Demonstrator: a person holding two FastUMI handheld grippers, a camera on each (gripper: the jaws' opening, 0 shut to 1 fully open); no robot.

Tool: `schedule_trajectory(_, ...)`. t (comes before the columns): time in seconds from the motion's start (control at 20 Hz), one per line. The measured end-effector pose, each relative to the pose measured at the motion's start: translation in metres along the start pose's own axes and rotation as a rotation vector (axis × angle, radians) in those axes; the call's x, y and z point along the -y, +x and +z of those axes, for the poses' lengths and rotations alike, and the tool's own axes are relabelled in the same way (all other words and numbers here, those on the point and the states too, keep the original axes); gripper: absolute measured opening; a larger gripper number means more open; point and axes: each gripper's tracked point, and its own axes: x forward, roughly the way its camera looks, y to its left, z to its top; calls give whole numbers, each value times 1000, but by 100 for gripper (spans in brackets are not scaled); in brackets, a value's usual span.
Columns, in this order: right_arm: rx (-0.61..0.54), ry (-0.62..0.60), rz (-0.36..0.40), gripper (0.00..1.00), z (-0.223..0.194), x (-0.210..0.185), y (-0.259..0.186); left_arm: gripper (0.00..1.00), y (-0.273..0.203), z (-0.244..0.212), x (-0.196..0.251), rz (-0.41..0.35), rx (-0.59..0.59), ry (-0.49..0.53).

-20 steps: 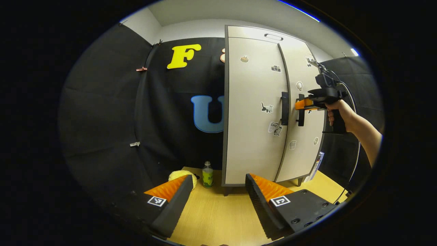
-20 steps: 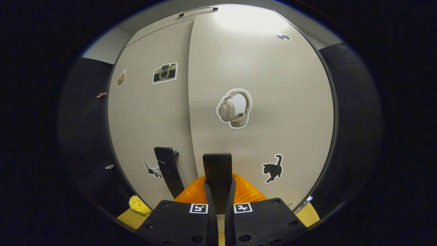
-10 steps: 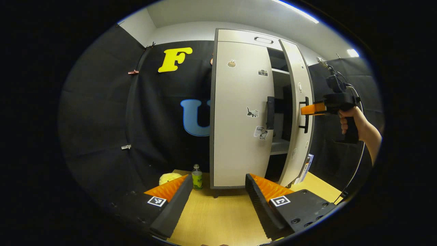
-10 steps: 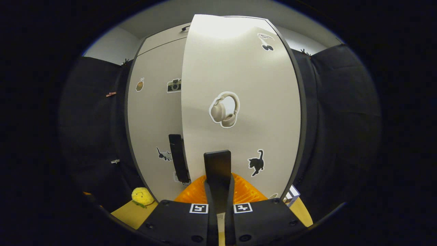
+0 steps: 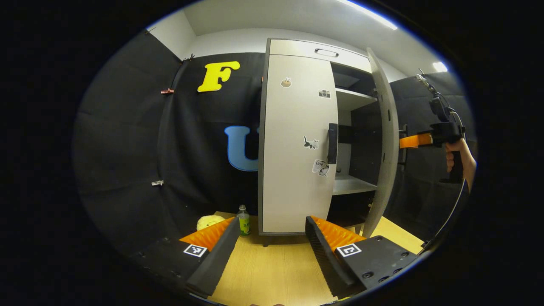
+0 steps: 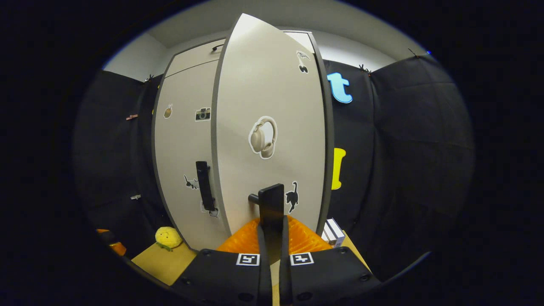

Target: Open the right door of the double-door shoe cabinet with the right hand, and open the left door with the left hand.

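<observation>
Step in hand: the right door (image 5: 382, 140) of the shoe cabinet (image 5: 297, 46) is swung partly out, edge-on in the left gripper view, with shelves (image 5: 350, 185) visible inside. Your right hand-held gripper (image 6: 272, 231) is clamped on the right door handle (image 6: 271, 202), both fingers pressed on the bar; in the left gripper view it sits off to the right, at the door's outer face. The left door (image 5: 295, 144) is shut flush, its handle (image 5: 332, 143) untouched. Your left hand-held gripper (image 5: 272, 238) hangs with fingers spread wide and nothing between them, low above the worktop (image 5: 272, 272), well apart from the cabinet. Next, by my judgement: finish the right swing, then raise the left hand-held gripper to that left handle, close on it and pull.
</observation>
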Motion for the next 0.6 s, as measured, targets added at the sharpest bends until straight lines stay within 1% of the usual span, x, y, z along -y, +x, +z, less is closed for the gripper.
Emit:
schedule_trajectory(0.15, -9, -23, -9, 11, 0, 9, -4, 95, 6, 1, 1, 10, -5, 6)
schedule_trajectory(0.35, -17, -33, -15, 11, -1, 19, -9, 95, 22, 5, 15, -7, -13, -5)
schedule_trajectory(0.45, -20, -24, -43, 11, -1, 28, -12, 95, 31, 8, 26, -14, -14, 0)
schedule_trajectory(0.6, -26, -57, -75, 9, -1, 49, -16, 95, 48, 17, 42, -7, -1, 9)
